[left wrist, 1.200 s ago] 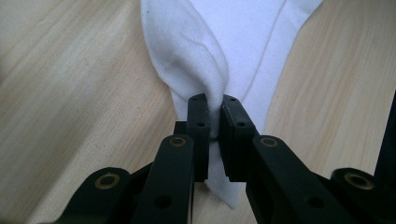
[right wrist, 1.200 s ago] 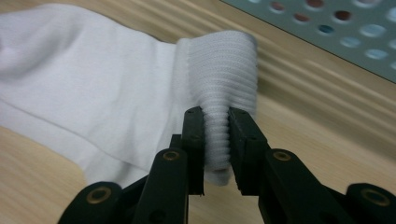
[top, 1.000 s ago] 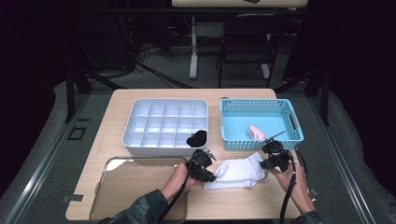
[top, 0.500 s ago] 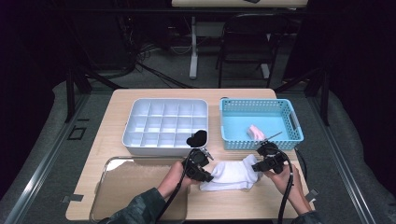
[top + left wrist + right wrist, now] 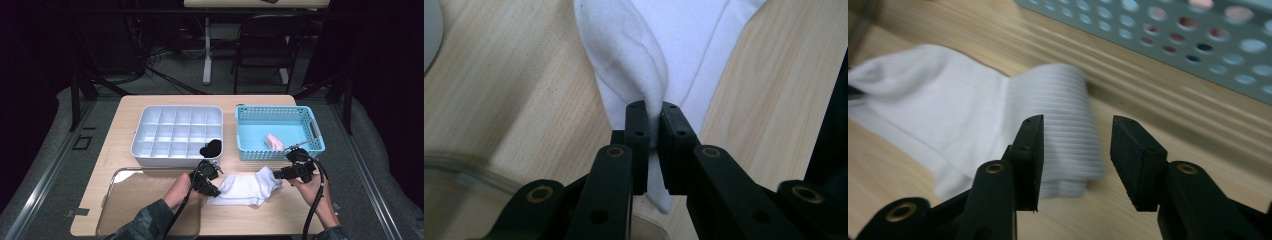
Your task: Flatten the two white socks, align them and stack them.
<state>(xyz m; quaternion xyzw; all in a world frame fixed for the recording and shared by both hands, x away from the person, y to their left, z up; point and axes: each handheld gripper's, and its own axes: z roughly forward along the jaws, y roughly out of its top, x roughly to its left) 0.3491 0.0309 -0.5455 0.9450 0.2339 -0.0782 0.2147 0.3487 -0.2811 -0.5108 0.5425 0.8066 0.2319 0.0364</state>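
Observation:
A white sock (image 5: 247,187) lies flat on the wooden table (image 5: 125,140) near its front edge. My left gripper (image 5: 214,191) is shut on a pinched fold at the sock's left end; in the left gripper view the jaws (image 5: 658,120) clamp the white cloth (image 5: 644,60) tightly. My right gripper (image 5: 281,176) sits at the sock's right end. Its jaws have just been opening and stand apart (image 5: 1075,125). The ribbed cuff (image 5: 1058,90) lies folded on the table between and beyond them, and neither pad presses on it.
A white compartment tray (image 5: 150,132) holds a dark item (image 5: 211,148) in its front right cell. Beside it a blue perforated basket (image 5: 250,137) holds a pink item (image 5: 274,141). A clear plastic tray (image 5: 135,200) lies at the front left, by the left hand.
The right gripper's jaws have opened and let go of the sock's cuff end, which now rests folded on the table. The left gripper keeps its hold.

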